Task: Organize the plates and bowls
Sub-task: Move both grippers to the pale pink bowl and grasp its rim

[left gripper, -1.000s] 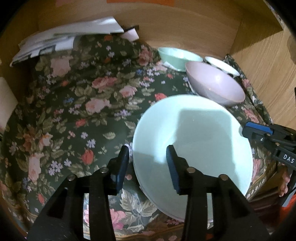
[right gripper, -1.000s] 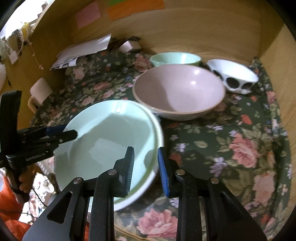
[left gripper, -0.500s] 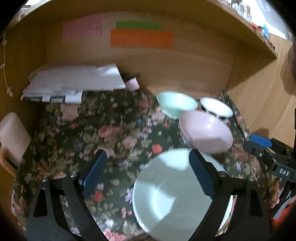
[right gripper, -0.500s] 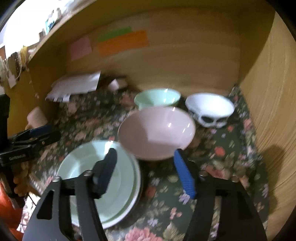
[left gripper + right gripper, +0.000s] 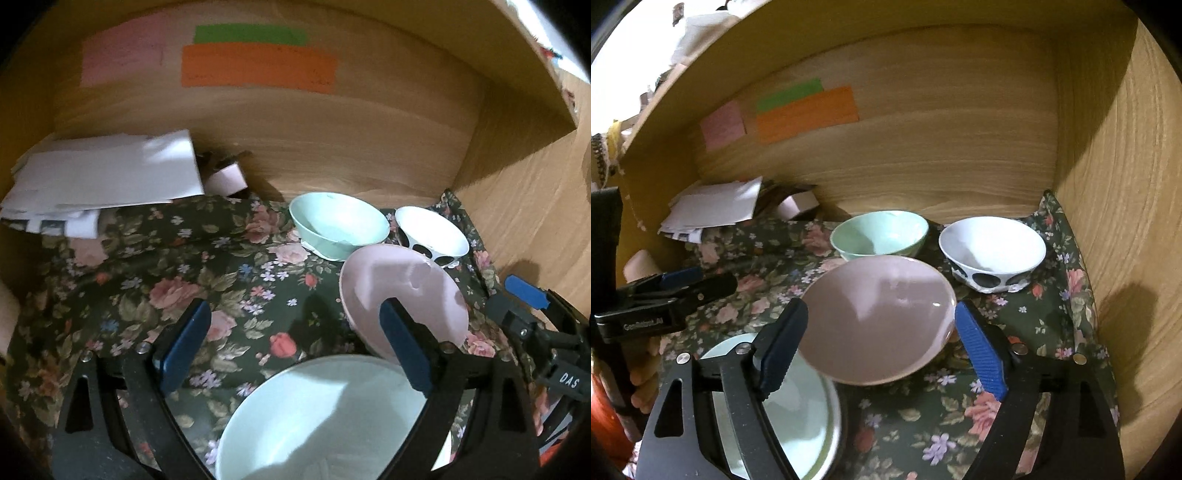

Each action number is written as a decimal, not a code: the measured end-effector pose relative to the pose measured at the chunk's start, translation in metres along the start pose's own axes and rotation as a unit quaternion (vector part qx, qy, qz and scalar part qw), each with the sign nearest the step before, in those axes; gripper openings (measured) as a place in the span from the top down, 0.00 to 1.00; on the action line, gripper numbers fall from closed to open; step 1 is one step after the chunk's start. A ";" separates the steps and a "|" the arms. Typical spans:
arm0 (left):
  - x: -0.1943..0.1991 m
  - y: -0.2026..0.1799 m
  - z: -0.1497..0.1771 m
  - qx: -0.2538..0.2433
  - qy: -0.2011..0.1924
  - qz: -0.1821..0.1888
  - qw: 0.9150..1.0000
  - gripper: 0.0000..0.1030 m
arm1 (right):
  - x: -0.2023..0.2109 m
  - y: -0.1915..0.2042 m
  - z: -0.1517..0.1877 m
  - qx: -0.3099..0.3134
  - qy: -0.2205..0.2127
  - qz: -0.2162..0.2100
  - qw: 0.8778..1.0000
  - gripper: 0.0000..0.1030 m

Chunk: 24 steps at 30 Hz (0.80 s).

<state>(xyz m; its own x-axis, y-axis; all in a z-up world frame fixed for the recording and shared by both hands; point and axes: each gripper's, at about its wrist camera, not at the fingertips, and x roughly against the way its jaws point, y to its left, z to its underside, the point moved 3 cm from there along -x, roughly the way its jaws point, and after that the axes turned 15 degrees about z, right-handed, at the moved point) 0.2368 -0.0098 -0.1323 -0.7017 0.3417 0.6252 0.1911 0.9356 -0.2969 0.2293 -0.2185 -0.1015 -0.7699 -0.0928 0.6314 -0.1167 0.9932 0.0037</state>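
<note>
1. Left wrist view: left tool (image 5: 295,350) has just spread, released, hanging above the mint plate (image 5: 332,417) on the floral tabletop (image 5: 166,266).
2. Right tool (image 5: 882,350) likewise just opened, empty; pink bowl (image 5: 879,317) likely next.

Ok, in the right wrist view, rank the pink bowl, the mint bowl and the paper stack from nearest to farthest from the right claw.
1. Pink bowl, just ahead of the open right claw.
2. Mint bowl, behind it near the back wall.
3. Paper stack, far back left corner.
</note>
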 end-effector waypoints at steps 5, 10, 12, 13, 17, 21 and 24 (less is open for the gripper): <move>-0.028 -0.001 -0.004 -0.006 0.026 0.001 1.000 0.09 | -0.019 -0.009 0.001 -0.002 0.011 0.013 1.000 0.22; -0.057 -0.002 -0.002 -0.009 0.059 0.000 0.998 0.13 | -0.036 -0.017 0.004 -0.005 0.024 0.024 0.999 0.22; -0.067 -0.003 -0.001 -0.009 0.074 0.002 0.997 0.19 | -0.043 -0.020 0.005 -0.007 0.031 0.023 0.999 0.22; -0.071 -0.003 0.000 -0.009 0.081 0.004 0.997 0.23 | -0.047 -0.021 0.007 -0.009 0.034 0.022 0.999 0.22; -0.086 -0.003 0.003 -0.004 0.108 0.013 0.994 0.37 | -0.061 -0.023 0.011 -0.017 0.053 0.010 0.998 0.24; -0.098 -0.004 0.006 -0.004 0.132 0.021 0.991 0.50 | -0.068 -0.020 0.014 -0.013 0.068 -0.003 0.998 0.41; -0.104 -0.005 0.008 -0.004 0.143 0.026 0.989 0.56 | -0.072 -0.019 0.018 -0.015 0.076 -0.011 0.997 0.49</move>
<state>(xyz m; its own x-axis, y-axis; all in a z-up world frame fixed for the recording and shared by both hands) 0.3034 -0.0502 -0.2012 -0.4688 0.3997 0.7877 0.2283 0.9163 -0.3291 0.2760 -0.2316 -0.1608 -0.6625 -0.1059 0.7415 -0.1120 0.9928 0.0418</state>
